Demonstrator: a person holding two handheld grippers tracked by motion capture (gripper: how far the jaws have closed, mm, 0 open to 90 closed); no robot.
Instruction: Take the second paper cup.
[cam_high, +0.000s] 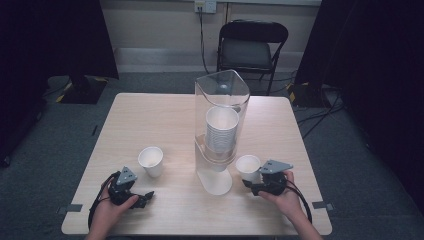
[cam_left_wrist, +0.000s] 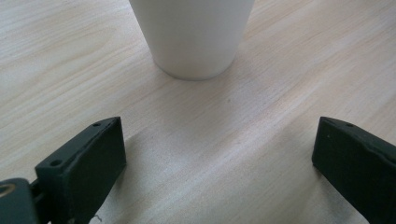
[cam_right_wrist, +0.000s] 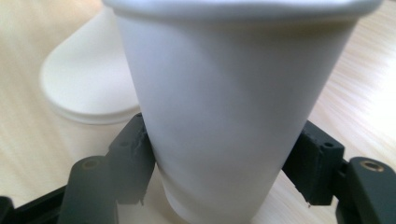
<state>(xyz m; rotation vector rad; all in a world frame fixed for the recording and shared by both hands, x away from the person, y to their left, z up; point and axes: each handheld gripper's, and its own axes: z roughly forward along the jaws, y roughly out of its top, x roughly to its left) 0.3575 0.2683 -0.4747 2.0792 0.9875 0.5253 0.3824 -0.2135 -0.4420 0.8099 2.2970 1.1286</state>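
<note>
1. Right cup (cam_high: 248, 167): white paper cup, upright, open mouth up, on the table just right of the dispenser base. In the right gripper view (cam_right_wrist: 224, 116) black pads touch both its sides.
2. Left cup (cam_high: 151, 161): white paper cup, upright on bare wood, left of the dispenser; its tapered base (cam_left_wrist: 194, 37) stands free.

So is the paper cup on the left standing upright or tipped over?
Upright. The left paper cup stands on its base on the table, open rim up; the left gripper view shows its bottom flat on the wood.
</note>
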